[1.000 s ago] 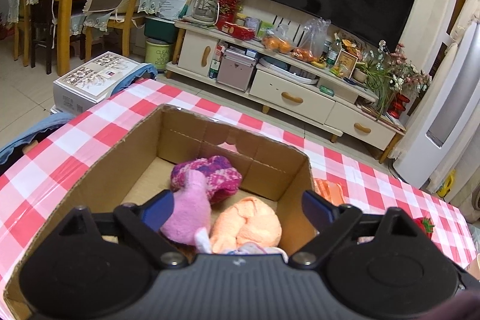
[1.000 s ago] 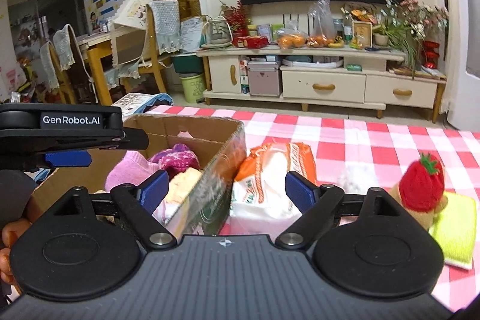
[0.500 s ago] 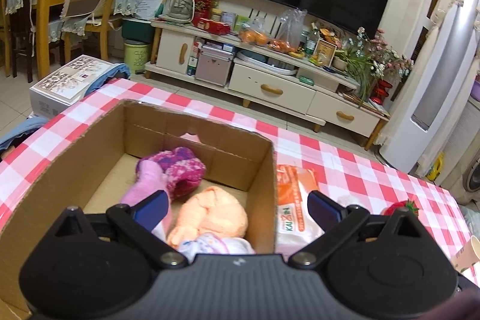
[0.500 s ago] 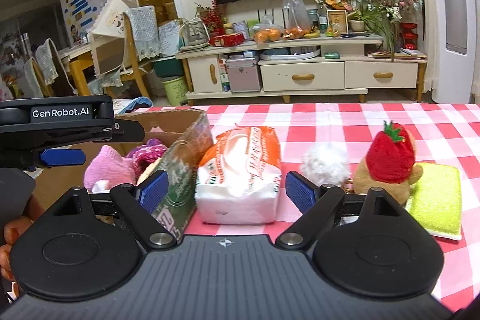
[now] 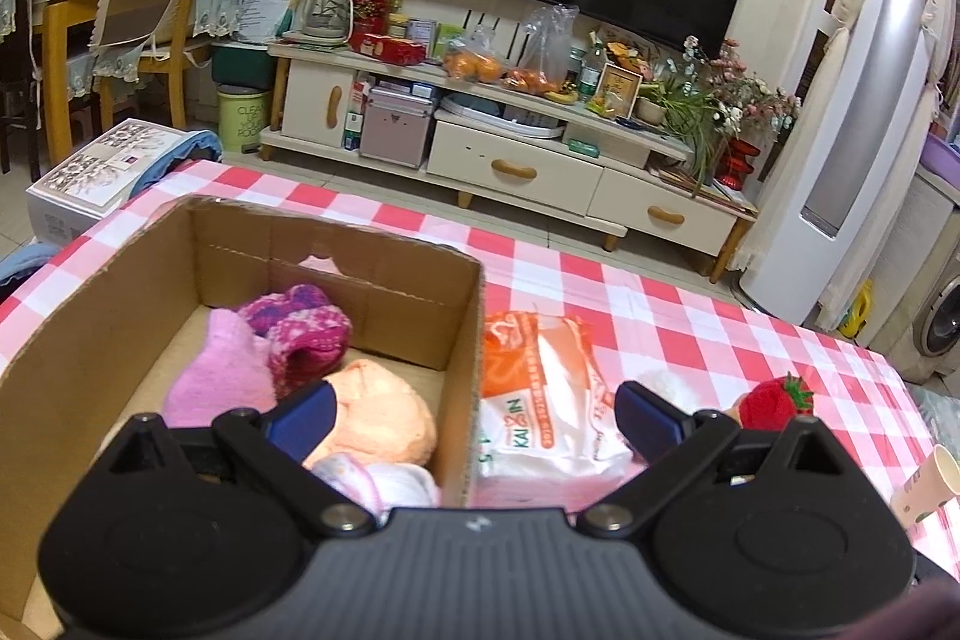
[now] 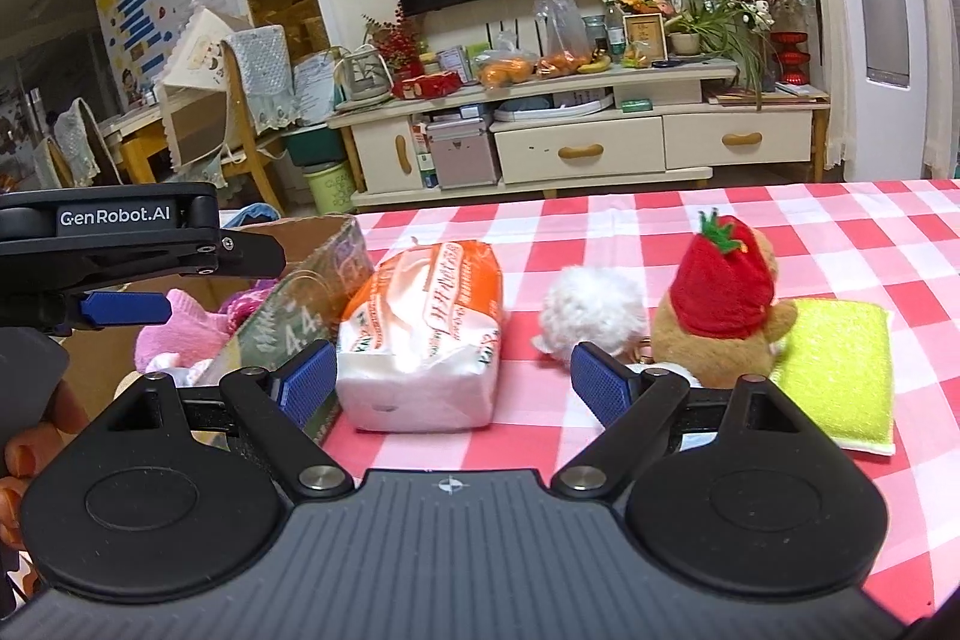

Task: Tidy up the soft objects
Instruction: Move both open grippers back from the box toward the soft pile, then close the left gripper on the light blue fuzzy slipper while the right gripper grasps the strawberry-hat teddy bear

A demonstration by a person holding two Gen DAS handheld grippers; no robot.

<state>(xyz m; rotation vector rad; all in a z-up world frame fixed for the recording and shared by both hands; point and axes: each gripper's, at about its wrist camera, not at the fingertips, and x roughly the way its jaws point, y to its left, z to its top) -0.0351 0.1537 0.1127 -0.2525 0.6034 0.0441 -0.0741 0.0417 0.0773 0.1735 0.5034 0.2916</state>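
On the checked tablecloth point(image 6: 600, 232), the cardboard box point(image 5: 120, 316) already holds several soft items. Both views have swung right since a second ago, onto the tissue pack point(image 6: 420, 334) just beside it. Left gripper point(image 5: 474, 418) and right gripper point(image 6: 450, 376): jaws spread, empty.

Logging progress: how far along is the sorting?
Partway. Done: pink sock, purple knit item and orange cloth lie in the cardboard box. In hand: nothing; both tongs open. Left: tissue pack, white pompom, strawberry-hat bear, yellow sponge.
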